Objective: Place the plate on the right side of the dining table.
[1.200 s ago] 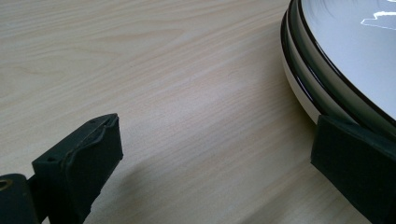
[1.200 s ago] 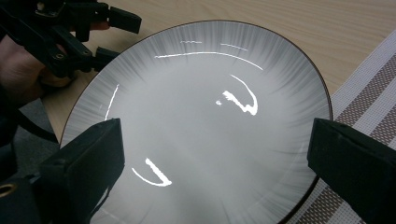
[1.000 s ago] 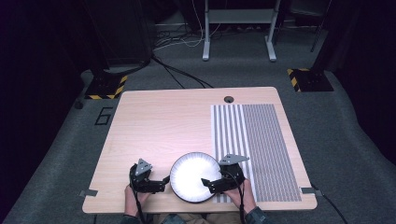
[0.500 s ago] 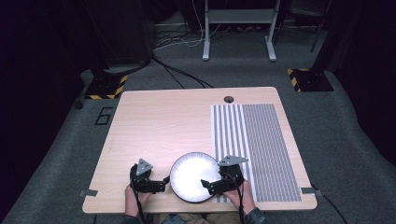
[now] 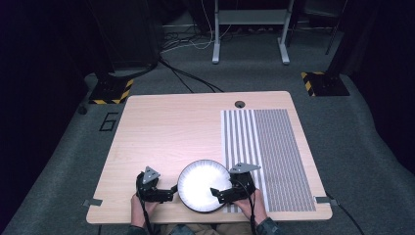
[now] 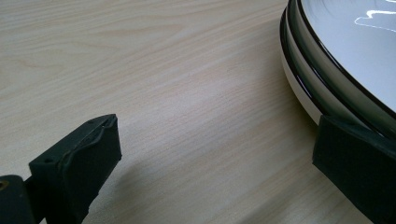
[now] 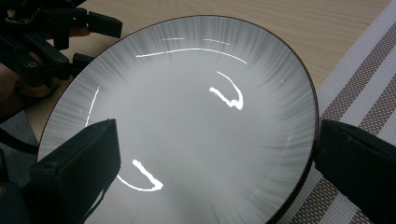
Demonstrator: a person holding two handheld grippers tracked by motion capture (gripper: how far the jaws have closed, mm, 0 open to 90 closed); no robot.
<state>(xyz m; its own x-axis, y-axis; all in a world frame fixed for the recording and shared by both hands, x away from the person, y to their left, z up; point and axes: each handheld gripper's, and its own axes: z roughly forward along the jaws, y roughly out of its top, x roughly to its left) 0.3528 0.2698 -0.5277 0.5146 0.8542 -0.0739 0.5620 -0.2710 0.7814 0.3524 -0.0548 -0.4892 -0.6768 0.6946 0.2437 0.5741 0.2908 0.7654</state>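
A round white plate (image 5: 203, 185) with a dark rim lies near the table's front edge; in the left gripper view its edge (image 6: 345, 46) looks like two stacked rims. My left gripper (image 5: 169, 192) (image 6: 217, 172) is open just left of the plate, one jaw close beside the rim and bare wood between the jaws. My right gripper (image 5: 220, 192) (image 7: 215, 172) is open at the plate's right side. One of its jaws hangs over the plate's face (image 7: 187, 107) and the other stands outside the rim over the mat. The left gripper (image 7: 88, 42) shows beyond the plate.
A grey and white striped placemat (image 5: 274, 156) (image 7: 369, 88) covers the right part of the wooden table (image 5: 171, 127), with the plate's right edge overlapping it. A cable hole (image 5: 239, 104) sits at the far edge. The person's hands hold both grippers at the front edge.
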